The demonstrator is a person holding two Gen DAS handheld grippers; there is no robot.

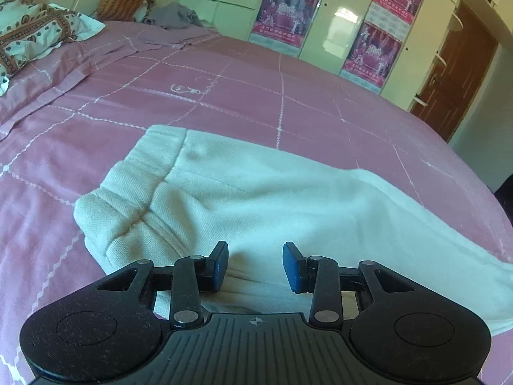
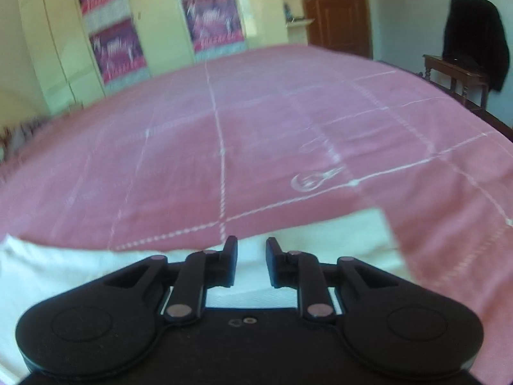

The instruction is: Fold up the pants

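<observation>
White pants (image 1: 256, 199) lie flat on the pink bed sheet (image 1: 224, 96), waistband toward the left, the legs running off to the right. My left gripper (image 1: 255, 264) hovers over the near part of the pants, open, with nothing between its blue pads. In the blurred right wrist view the pants (image 2: 64, 269) show as a white band along the bottom, ending in a leg edge at the right. My right gripper (image 2: 251, 263) hangs above that band, open, its fingers holding nothing.
Patterned pillows (image 1: 35, 32) and a heap of grey cloth (image 1: 176, 16) sit at the head of the bed. Wardrobe doors with pink posters (image 1: 285, 12) line the far side. A brown door (image 1: 455, 73) and a wooden chair with a dark garment (image 2: 474, 35) stand beyond the bed.
</observation>
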